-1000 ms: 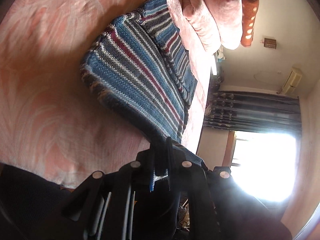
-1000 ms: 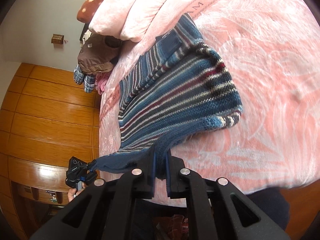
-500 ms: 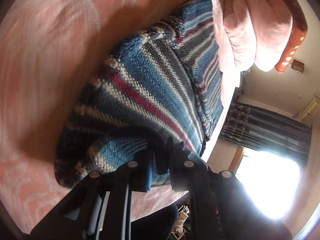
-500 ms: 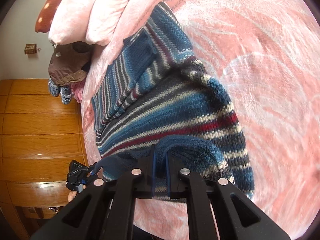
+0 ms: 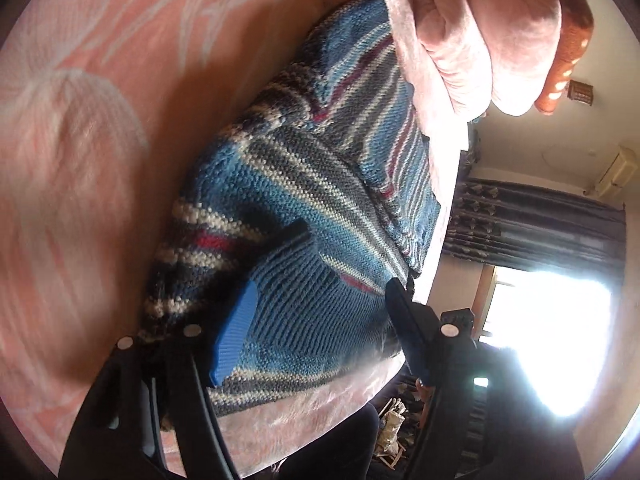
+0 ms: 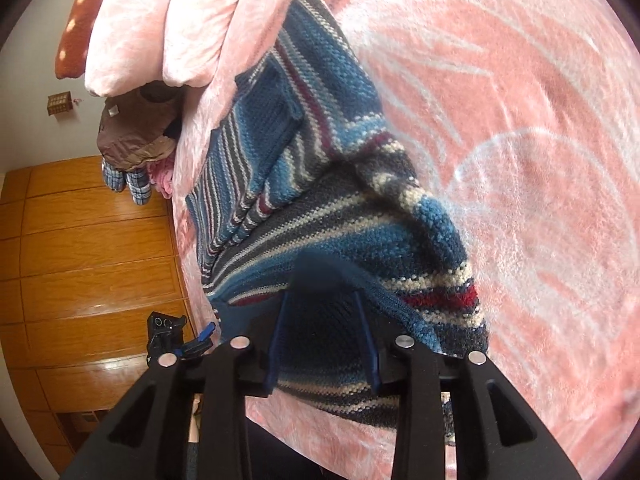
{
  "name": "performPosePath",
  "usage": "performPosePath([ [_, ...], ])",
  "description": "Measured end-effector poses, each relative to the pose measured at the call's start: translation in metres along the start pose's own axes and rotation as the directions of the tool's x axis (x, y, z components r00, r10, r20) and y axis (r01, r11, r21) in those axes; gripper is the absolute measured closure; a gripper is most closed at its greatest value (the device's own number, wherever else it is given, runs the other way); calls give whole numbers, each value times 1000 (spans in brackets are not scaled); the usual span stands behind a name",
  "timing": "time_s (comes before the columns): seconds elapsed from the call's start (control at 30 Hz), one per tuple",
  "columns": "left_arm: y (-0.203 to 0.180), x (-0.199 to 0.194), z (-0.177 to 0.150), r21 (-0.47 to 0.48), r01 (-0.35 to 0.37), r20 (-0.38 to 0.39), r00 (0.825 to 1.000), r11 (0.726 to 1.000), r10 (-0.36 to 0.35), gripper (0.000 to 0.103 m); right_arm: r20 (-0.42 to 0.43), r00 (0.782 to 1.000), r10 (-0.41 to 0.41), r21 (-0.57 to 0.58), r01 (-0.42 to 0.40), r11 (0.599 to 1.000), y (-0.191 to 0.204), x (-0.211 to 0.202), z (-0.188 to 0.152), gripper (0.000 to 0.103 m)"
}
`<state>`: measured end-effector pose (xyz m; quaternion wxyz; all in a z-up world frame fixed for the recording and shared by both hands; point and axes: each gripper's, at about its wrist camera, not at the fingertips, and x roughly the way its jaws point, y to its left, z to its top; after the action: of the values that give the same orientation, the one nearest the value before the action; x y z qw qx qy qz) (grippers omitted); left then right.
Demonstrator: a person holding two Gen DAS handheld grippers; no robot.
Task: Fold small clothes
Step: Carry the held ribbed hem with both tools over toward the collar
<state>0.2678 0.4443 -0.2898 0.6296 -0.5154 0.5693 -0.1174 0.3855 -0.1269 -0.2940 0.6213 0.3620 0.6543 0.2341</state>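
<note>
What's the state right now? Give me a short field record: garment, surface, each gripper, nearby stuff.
garment: striped knit sweater, blue, grey, white and red, folded over itself
surface: pink patterned bedspread
left gripper: open, fingers spread over the sweater's ribbed hem
right gripper: open, sweater edge lying between the fingers, not clamped
nearby: rolled pink quilt at the bed's head; brown garment beside the bed; wooden wardrobe
fold status: hem laid over the body, both grippers released
</note>
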Motion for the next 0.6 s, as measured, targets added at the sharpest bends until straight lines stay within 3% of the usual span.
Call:
performPosePath([
  [0.17, -30, -1, 0, 210, -117, -3, 993, 971, 121, 37, 22, 997, -78, -184, 81, 980, 33, -13, 5, 68],
  [0.3, -43, 14, 7, 353, -225, 0, 971, 908, 240, 37, 9, 986, -165, -324, 159, 932, 48, -1, 7, 68],
  [0.43, -38, 31, 16, 404, -253, -39, 955, 879, 292, 37, -6, 973, -230, -399, 209, 893, 46, 17, 7, 68],
  [0.6, -29, 54, 19, 448, -288, -74, 931, 846, 357, 35, -31, 966, -256, -432, 218, 875, 34, 34, 8, 64],
])
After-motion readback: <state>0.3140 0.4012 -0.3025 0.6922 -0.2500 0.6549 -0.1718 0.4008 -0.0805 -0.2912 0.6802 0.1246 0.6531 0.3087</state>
